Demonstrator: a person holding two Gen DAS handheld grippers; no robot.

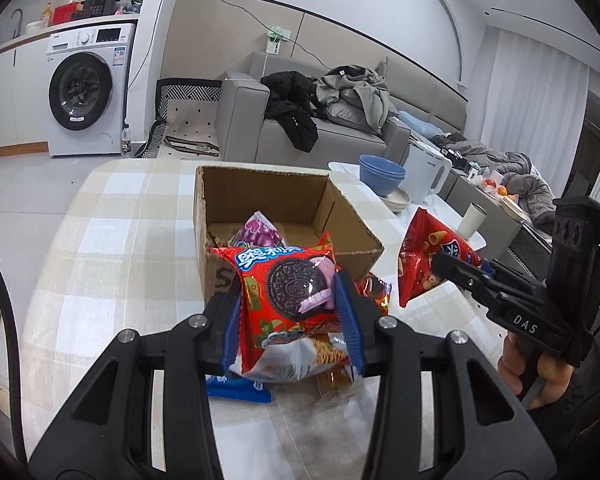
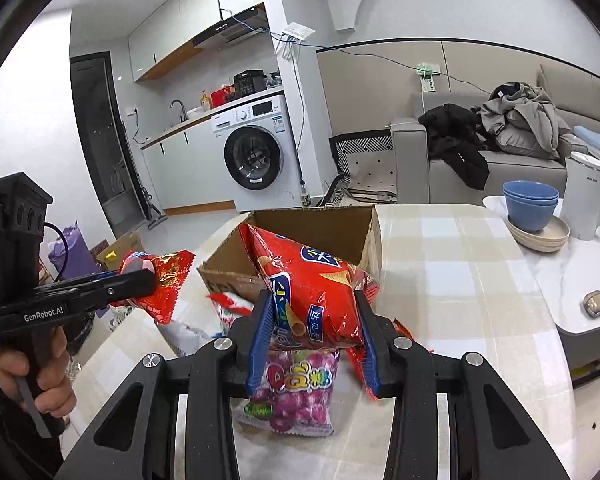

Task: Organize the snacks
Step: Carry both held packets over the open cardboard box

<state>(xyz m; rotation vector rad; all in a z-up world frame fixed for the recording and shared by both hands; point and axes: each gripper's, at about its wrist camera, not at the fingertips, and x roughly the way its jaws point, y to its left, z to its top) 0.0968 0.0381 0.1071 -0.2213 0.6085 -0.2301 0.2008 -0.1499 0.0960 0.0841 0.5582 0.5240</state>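
Note:
My left gripper (image 1: 292, 308) is shut on a red Oreo packet (image 1: 288, 284), held above the table in front of an open cardboard box (image 1: 260, 196). A purple candy bag (image 1: 260, 228) lies inside the box. To the right, my right gripper (image 1: 456, 268) is shut on a red chip bag (image 1: 428, 256). In the right wrist view that chip bag (image 2: 312, 280) sits tilted between the blue pads of the right gripper (image 2: 312, 320), near the box (image 2: 364, 236). Below it a purple grape candy bag (image 2: 296, 392) lies on the checked tablecloth. The left gripper (image 2: 140, 280) shows at left with the Oreo packet (image 2: 168, 284).
More snack bags lie under my left gripper, among them a blue packet (image 1: 236, 390) and a white-orange bag (image 1: 300, 360). Blue bowls on plates (image 2: 532, 208), a white kettle (image 2: 588, 200) and a paper cup (image 1: 472, 220) stand at the table's right. A sofa with clothes is behind.

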